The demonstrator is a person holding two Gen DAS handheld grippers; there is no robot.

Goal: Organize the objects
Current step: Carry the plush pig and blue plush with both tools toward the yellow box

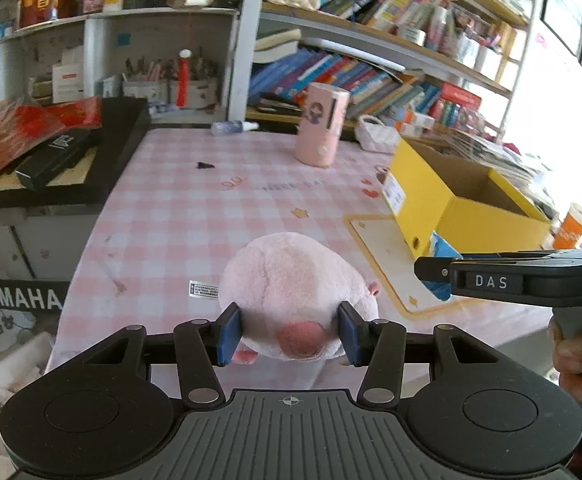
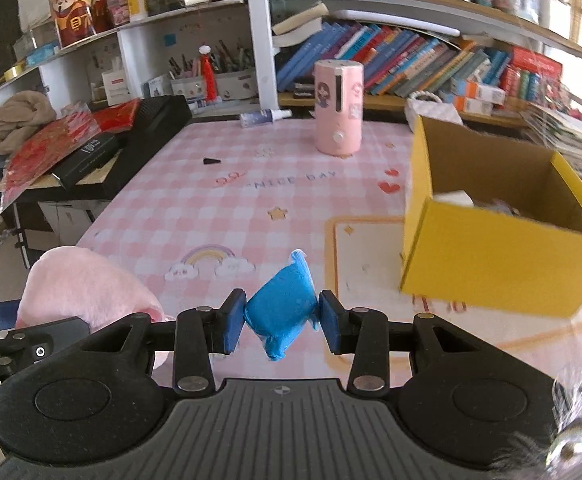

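Two soft, light things are held — the left gripper [image 1: 289, 334] pinches a squashy pink plush toy [image 1: 291, 288] across its body, and the right gripper [image 2: 282, 322] is clamped on a crinkly blue packet [image 2: 283, 304] at its middle — both likely easy to drop into the yellow box [image 2: 491, 256].

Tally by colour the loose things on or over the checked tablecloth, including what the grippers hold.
Pink: 2, plush toy, cylinder canister
Blue: 1, crinkly packet
Yellow: 1, open box
Black: 1, small cone-shaped piece
Clear: 1, spray bottle lying down
Total: 6

Box [image 2: 491, 264] right of canister [image 2: 338, 108] on table [image 2: 211, 208]
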